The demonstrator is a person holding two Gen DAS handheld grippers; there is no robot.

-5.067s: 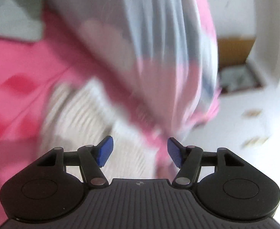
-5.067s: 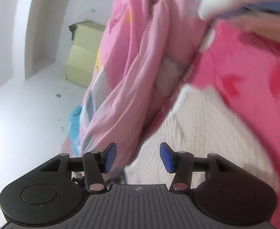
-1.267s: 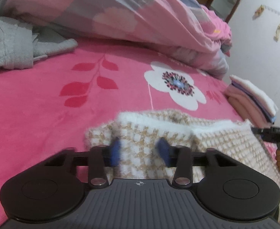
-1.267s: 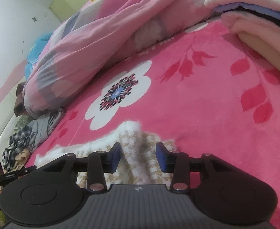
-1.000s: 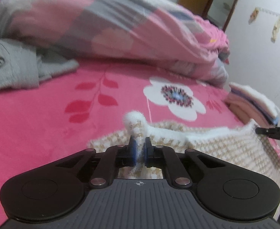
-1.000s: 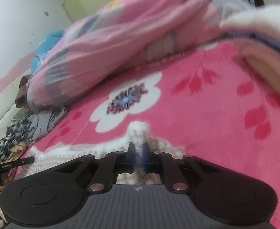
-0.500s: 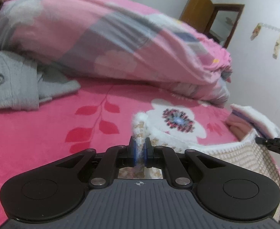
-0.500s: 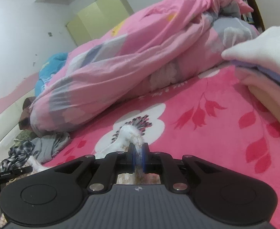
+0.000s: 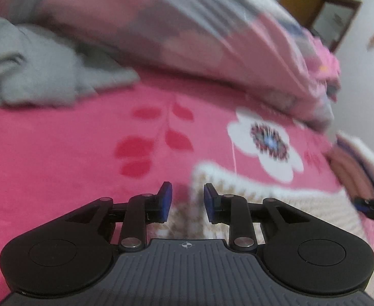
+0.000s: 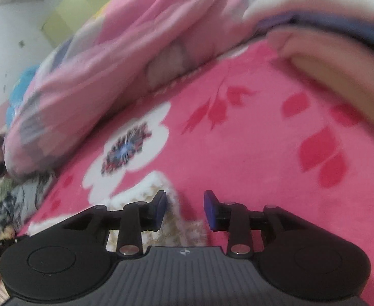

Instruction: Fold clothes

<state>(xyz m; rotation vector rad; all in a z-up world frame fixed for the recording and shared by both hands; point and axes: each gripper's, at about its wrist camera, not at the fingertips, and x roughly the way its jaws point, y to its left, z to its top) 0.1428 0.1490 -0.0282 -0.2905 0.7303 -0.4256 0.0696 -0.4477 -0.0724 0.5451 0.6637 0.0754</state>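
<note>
A cream-and-tan checked knit garment [image 9: 276, 201] lies on the pink flowered bedspread [image 9: 59, 153]. My left gripper [image 9: 185, 201] hovers over its left corner with jaws opening; the pads stand clear of the knit, which lies below and between them. In the right wrist view the same knit garment [image 10: 146, 193] shows its right corner under my right gripper [image 10: 184, 209], whose jaws are also opening and no longer press on the fabric. Both views are blurred by motion.
A rolled pink-and-grey quilt [image 9: 187, 30] runs along the far side of the bed. Grey clothes [image 9: 33, 76] lie at the left. A stack of folded clothes [image 10: 327, 51] sits at the right. The other gripper's tip [image 9: 373, 204] shows at the right edge.
Both grippers were shut on the garment's corners and carried them across the bed. Now both have let go, and the corners lie on the bedspread.
</note>
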